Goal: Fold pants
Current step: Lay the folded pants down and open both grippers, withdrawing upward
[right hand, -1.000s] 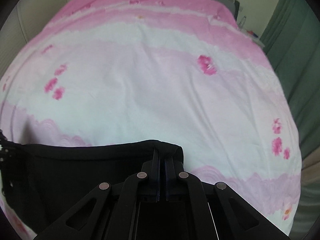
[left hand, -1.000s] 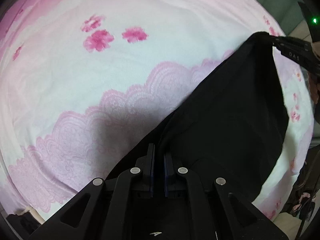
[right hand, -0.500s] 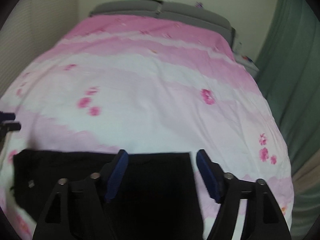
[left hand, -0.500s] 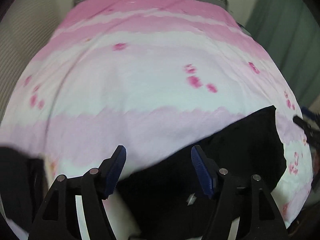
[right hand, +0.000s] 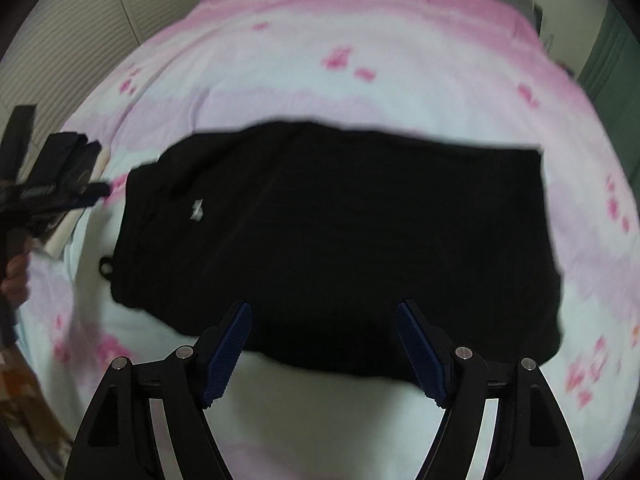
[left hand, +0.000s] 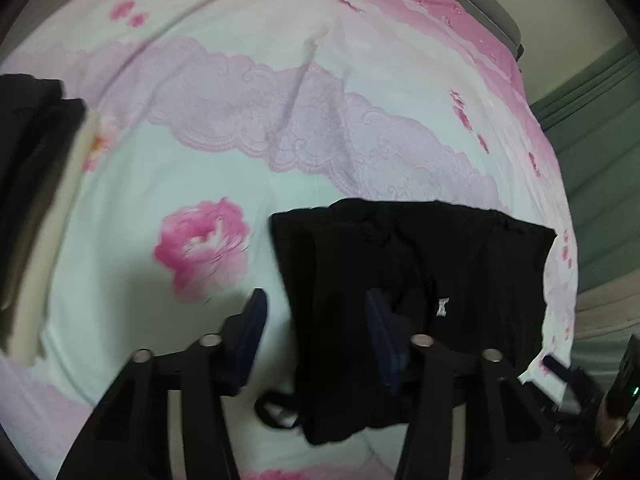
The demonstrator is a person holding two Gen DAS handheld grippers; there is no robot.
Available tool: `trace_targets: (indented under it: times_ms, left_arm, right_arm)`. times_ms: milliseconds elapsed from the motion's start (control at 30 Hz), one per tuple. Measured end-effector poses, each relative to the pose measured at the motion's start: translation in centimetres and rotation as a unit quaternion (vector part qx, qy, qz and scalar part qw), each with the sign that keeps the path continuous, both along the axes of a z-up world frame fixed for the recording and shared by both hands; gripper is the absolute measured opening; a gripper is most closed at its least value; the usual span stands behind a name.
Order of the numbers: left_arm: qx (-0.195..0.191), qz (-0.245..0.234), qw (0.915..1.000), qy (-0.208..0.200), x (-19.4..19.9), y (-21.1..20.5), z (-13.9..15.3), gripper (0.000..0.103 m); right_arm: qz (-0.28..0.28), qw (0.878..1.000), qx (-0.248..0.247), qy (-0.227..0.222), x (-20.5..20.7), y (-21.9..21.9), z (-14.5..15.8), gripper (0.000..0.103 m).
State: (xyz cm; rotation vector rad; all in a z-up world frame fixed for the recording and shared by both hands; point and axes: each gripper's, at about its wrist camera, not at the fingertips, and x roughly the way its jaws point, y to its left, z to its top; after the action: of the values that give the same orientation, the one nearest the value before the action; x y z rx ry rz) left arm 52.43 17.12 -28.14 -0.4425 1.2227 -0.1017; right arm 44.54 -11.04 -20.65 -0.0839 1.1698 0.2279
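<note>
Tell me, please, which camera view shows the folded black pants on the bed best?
The right wrist view: the black pants lie there almost whole, a flat dark rectangle on the pink floral bedsheet, only their near edge hidden. The left wrist view shows them from one end, foreshortened, partly hidden behind a finger.

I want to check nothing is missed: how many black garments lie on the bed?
1 for certain: the folded black pants in the middle of the pink bedspread. A dark shape at the left edge is unclear.
</note>
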Motion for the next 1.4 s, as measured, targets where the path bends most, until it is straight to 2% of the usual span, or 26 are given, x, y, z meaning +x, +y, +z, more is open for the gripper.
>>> trace_targets:
  times_ms: [100,167,233,300,367,467,567,633,700,800,867,1000,1100,1167,1267,1300,1333,1367,1400]
  left_arm:
    - [-0.020,-0.012,0.9997,0.001,1.7,-0.4,-1.2,0.043]
    - [-0.016,-0.022,0.9996,0.011,2.5,-0.7,-2.0,0.041]
    - [-0.028,-0.038,0.9987,0.018,3.1,-0.9,-2.7,0.034]
    - [-0.053,-0.044,0.9974,0.017,3.2,-0.8,-2.5,0.029]
    - [-0.065,-0.052,0.9965,0.001,3.1,-0.6,-1.8,0.029]
    - [-0.095,-0.051,0.9942,-0.004,3.7,-0.2,-2.0,0.029]
    - [-0.099,-0.037,0.9943,0.011,4.9,-0.2,-3.8,0.028]
    - [-0.095,-0.028,0.9950,0.013,5.0,-0.2,-4.0,0.019]
    - [-0.099,-0.020,0.9949,-0.004,4.6,0.1,-3.0,0.011]
    - [-0.106,0.016,0.9930,-0.050,3.5,1.8,-0.3,0.009]
    - [-0.111,0.027,0.9914,-0.064,3.5,2.7,0.2,0.009]
    - [-0.044,-0.023,0.9987,-0.014,5.1,1.6,-2.5,0.010]
    - [-0.024,-0.030,0.9993,-0.003,5.2,1.5,-3.3,0.011]
    - [-0.018,-0.033,0.9993,0.000,5.2,1.3,-2.9,0.013]
    - [0.011,-0.052,0.9986,-0.001,5.0,0.4,-0.9,0.016]
    - [0.031,-0.063,0.9975,-0.011,4.5,-0.1,0.2,0.030]
    - [0.060,-0.066,0.9958,-0.021,3.9,-0.3,1.1,0.067]
    - [0.116,-0.062,0.9900,-0.052,2.6,-0.7,2.6,0.081]
    - [0.140,-0.062,0.9854,-0.076,1.8,-0.9,3.5,0.088]
  right_arm:
    - [-0.017,1.000,0.000,0.011,-0.5,0.6,-0.3,0.075]
    - [-0.024,1.000,0.005,0.014,-0.4,0.9,0.0,0.075]
    - [-0.028,1.000,0.000,0.010,-0.2,1.1,0.4,0.075]
    - [-0.033,0.999,-0.006,0.002,0.1,1.3,0.9,0.075]
    - [-0.036,0.999,-0.008,-0.004,0.0,1.6,1.4,0.075]
    - [-0.036,0.999,-0.007,-0.003,-0.2,2.2,1.7,0.075]
    - [-0.035,0.999,-0.011,0.003,-0.4,2.9,1.4,0.075]
    - [-0.032,0.999,-0.016,0.008,-0.5,3.6,1.1,0.075]
    - [-0.031,0.999,-0.016,0.010,-0.5,4.1,0.9,0.075]
    - [-0.023,1.000,-0.013,0.009,-0.6,4.7,0.9,0.075]
    - [-0.021,1.000,-0.017,0.004,-0.8,5.0,1.0,0.075]
    - [-0.023,1.000,-0.017,-0.001,-0.7,5.1,1.2,0.075]
    - [-0.031,0.999,-0.024,-0.003,-0.6,4.9,1.0,0.075]
    - [-0.042,0.999,-0.030,-0.006,-0.8,4.3,1.0,0.075]
    - [-0.056,0.997,-0.040,-0.015,-1.2,3.3,1.1,0.075]
    - [-0.062,0.997,-0.044,-0.020,-1.5,2.7,1.2,0.075]
    - [-0.066,0.997,-0.044,-0.023,-1.6,2.2,1.4,0.075]
    - [-0.069,0.996,-0.044,-0.026,-1.8,1.7,1.6,0.075]
    - [-0.072,0.996,-0.044,-0.029,-2.2,1.2,1.8,0.075]
